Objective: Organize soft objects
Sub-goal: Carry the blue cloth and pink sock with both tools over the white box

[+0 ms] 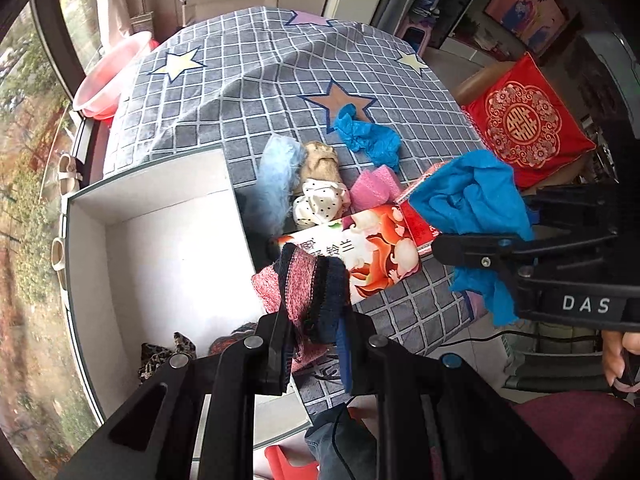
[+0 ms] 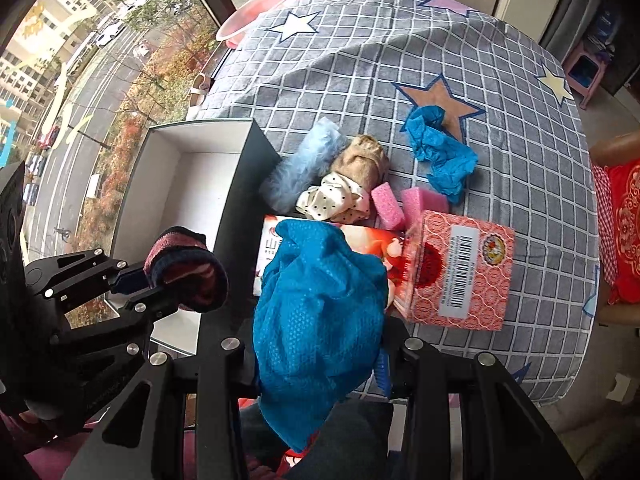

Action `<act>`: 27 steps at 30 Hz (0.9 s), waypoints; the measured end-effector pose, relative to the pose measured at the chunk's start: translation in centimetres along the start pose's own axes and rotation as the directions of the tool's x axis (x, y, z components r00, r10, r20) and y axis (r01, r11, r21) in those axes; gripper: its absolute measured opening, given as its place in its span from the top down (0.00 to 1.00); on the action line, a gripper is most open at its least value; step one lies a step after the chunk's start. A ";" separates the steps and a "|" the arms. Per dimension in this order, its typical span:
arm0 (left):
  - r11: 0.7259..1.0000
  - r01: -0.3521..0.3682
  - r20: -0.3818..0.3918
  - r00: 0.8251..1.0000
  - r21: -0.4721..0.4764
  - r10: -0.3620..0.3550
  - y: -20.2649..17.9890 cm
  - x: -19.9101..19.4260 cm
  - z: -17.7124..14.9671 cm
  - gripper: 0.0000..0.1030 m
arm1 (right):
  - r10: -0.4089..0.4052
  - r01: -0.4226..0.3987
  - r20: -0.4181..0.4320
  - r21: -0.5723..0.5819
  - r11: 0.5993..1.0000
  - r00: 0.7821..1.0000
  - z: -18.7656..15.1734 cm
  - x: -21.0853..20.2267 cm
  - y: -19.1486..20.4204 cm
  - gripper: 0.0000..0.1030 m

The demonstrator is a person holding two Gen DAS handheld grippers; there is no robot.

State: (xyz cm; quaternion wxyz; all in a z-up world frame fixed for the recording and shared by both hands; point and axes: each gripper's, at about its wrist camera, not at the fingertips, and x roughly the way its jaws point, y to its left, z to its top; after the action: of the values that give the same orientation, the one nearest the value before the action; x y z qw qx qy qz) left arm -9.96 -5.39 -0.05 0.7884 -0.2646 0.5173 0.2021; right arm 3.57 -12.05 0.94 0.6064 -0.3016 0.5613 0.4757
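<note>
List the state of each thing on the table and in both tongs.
Left tongs: shut on pink and navy sock.
Right tongs: shut on blue cloth.
White box: open, nearly bare.
Crumpled blue glove: lying loose on tablecloth.
Tissue box: lying beside pink sponges.

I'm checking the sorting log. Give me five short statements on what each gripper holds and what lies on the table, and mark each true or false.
1. The left gripper holds a pink-and-navy sock. True.
2. The right gripper is empty. False: it is shut on a blue cloth.
3. Another blue cloth lies on the table. True.
4. The white box is packed full. False: most of its floor shows bare.
5. The tissue box is green. False: it is red.
</note>
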 end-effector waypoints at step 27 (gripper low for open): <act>0.956 -0.122 0.043 0.989 -0.265 0.138 9.5 -2.0 -2.8 0.81 | 0.044 -0.061 -0.065 -0.286 0.956 0.997 4.0 3.3 11.5 0.60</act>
State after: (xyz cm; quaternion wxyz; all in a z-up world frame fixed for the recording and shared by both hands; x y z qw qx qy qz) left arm -18.35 0.18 -1.05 0.7469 -0.3256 0.4779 0.3282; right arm -5.62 -3.46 0.41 0.5266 -0.3854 0.5113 0.5593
